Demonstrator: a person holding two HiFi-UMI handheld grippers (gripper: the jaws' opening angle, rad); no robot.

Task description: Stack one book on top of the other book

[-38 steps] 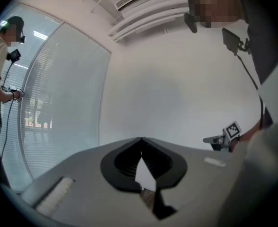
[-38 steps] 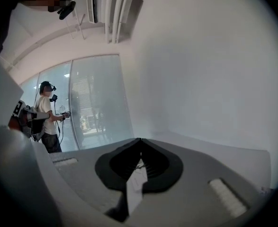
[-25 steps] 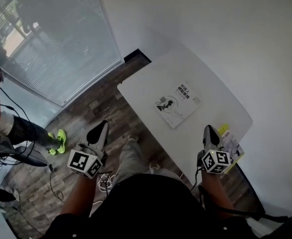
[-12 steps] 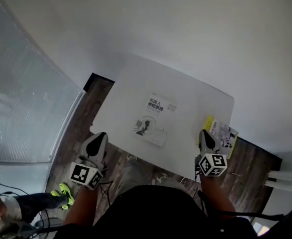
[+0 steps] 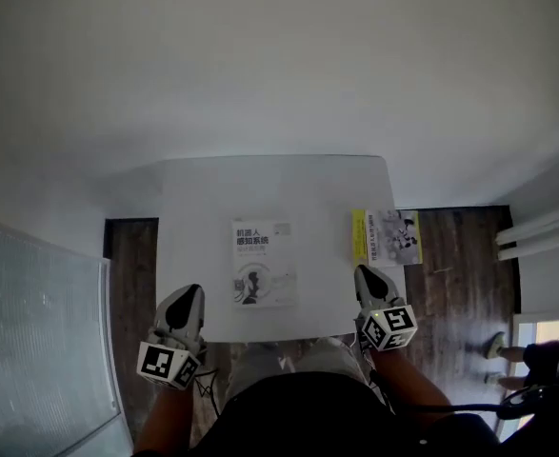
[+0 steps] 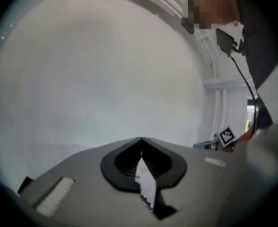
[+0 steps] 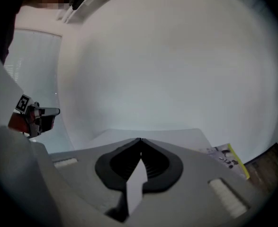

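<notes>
A white book [image 5: 261, 263] with dark print and a line drawing lies flat near the middle of the white table [image 5: 203, 198]. A second book [image 5: 387, 237] with a yellow spine lies at the table's right edge; its corner [image 7: 224, 157] shows in the right gripper view. My left gripper [image 5: 189, 293] hovers at the table's near left edge, jaws together with nothing between them. My right gripper [image 5: 365, 274] is over the near right edge, just short of the yellow-spined book, also shut and empty.
Dark wood floor [image 5: 460, 255] shows to the right of the table and in a strip at its left. A glass partition [image 5: 31, 341] stands at the lower left. White pipes [image 5: 541, 241] run along the right wall. A person's shoes [image 5: 508, 350] are at the far right.
The head view has swung round so the table now lies square ahead. Both grippers have come up to its near edge, the left one moving much farther; both stayed shut.
</notes>
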